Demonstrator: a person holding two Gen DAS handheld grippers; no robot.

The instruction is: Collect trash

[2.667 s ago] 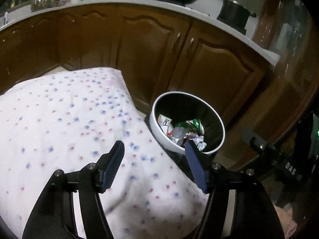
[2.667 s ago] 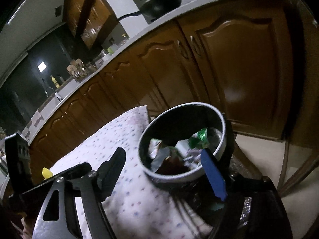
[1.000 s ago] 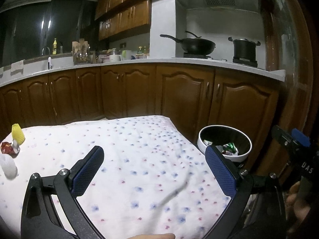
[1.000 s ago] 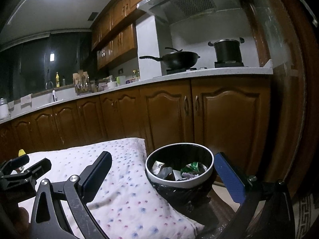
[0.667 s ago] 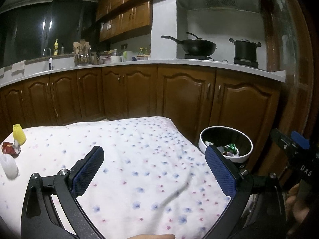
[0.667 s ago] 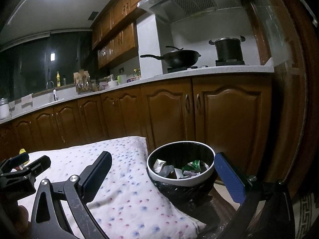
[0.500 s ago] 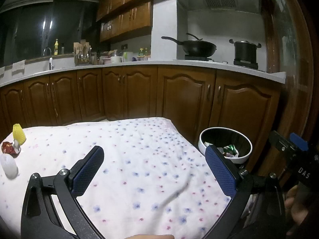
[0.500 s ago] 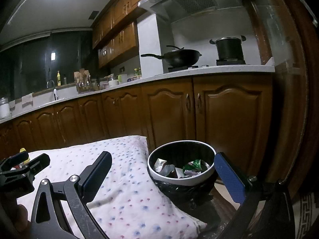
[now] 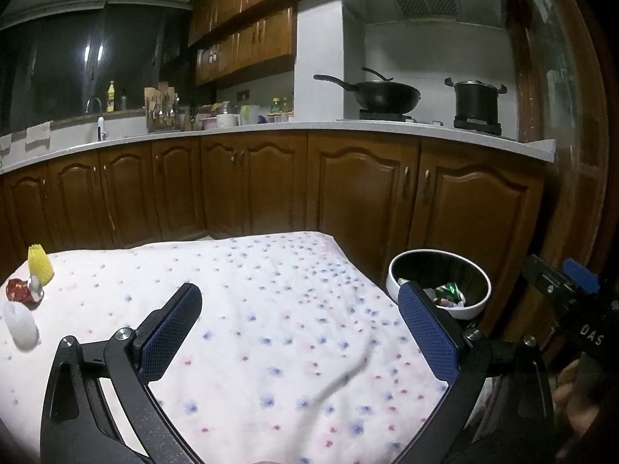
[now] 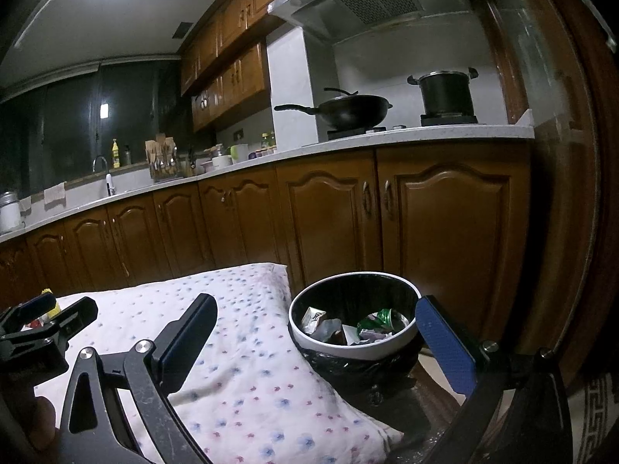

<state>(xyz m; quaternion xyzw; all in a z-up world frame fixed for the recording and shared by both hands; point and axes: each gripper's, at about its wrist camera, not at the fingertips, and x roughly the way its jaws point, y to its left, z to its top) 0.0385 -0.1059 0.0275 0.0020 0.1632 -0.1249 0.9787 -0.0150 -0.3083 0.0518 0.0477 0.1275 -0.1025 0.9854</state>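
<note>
A white-rimmed trash bin with a black liner stands right of the table and holds several wrappers. A yellow ribbed piece, a red wrapper and a white piece lie at the table's far left. My left gripper is open and empty above the flowered tablecloth. My right gripper is open and empty, near the bin, its right finger by the rim.
Brown kitchen cabinets run behind the table under a white counter. A wok and a pot sit on the stove. A dark wooden frame stands close on the right.
Both grippers have lifted and tilted up from over the bin to a level view of the table. In the last second they have hardly moved.
</note>
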